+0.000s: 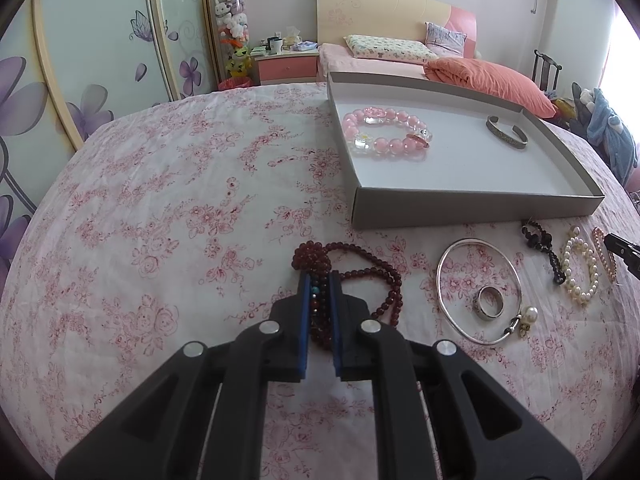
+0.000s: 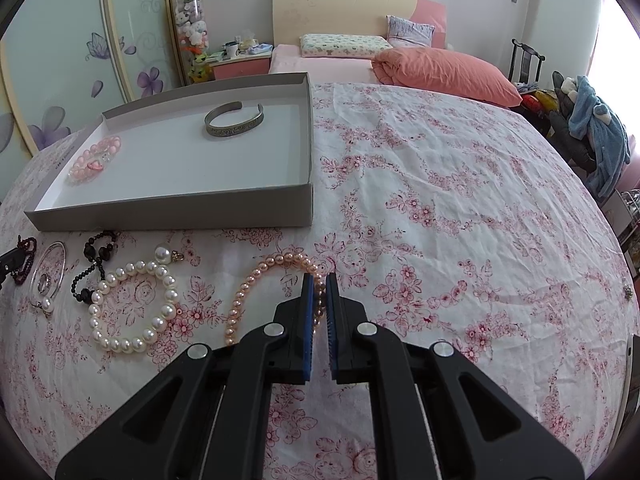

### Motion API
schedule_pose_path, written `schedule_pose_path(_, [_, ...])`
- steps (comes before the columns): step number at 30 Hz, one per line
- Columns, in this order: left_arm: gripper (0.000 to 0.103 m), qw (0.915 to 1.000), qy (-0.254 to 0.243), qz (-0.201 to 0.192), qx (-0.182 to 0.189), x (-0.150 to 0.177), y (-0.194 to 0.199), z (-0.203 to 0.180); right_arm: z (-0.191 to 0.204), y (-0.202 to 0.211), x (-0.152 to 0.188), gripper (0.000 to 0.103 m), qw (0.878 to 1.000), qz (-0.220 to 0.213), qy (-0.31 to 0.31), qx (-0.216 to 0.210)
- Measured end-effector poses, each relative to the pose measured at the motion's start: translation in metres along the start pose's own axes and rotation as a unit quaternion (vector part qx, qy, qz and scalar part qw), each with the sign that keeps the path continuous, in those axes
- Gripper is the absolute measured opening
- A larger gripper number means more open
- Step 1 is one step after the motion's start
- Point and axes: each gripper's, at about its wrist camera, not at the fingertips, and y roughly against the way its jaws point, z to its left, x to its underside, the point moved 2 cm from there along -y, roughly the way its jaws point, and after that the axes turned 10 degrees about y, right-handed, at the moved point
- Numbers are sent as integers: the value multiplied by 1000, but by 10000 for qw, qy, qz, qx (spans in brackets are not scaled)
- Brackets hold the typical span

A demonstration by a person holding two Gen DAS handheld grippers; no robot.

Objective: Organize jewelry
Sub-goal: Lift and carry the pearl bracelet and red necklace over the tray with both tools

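My left gripper (image 1: 320, 280) is shut on a dark red bead necklace (image 1: 352, 264) that lies on the floral cloth. My right gripper (image 2: 319, 282) is shut on a pink pearl bracelet (image 2: 256, 276), also on the cloth. A grey shallow box (image 1: 472, 208) (image 2: 172, 208) holds a pink glass bead bracelet (image 1: 384, 132) (image 2: 96, 158) and a metal cuff bangle (image 1: 506, 132) (image 2: 234, 122). In front of the box lie a silver bangle (image 1: 478, 290), a ring (image 1: 489, 301), a black bead string (image 1: 544, 250) (image 2: 94, 264) and a white pearl bracelet (image 1: 580, 268) (image 2: 134, 308).
The table is covered by a white cloth with pink flowers (image 2: 440, 220). Behind it stand a bed with an orange duvet (image 1: 492, 80), a pink nightstand (image 1: 286, 66), a wardrobe with flower doors (image 1: 80, 80) and a chair with clothes (image 2: 592, 136).
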Motion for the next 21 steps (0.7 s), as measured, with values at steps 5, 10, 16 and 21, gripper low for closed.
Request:
schedule_pose_path(5, [10, 10000, -33, -10, -11, 0, 0, -1, -5, 0, 1, 7, 9998, -30, -143, -127])
schedule_pose_path(10, [5, 9994, 44, -213, 266, -1, 11, 5, -11, 19, 3, 7, 9971, -538, -368, -379])
schedule_pose_path(16, [5, 9968, 199, -489, 601, -4, 33, 6, -2, 53, -8, 7, 9904, -1185, -343, -620])
schedule_pose_path(21, [5, 9943, 205, -690, 788, -8, 50, 1, 5, 70, -17, 6, 9861, -1467, -280, -731])
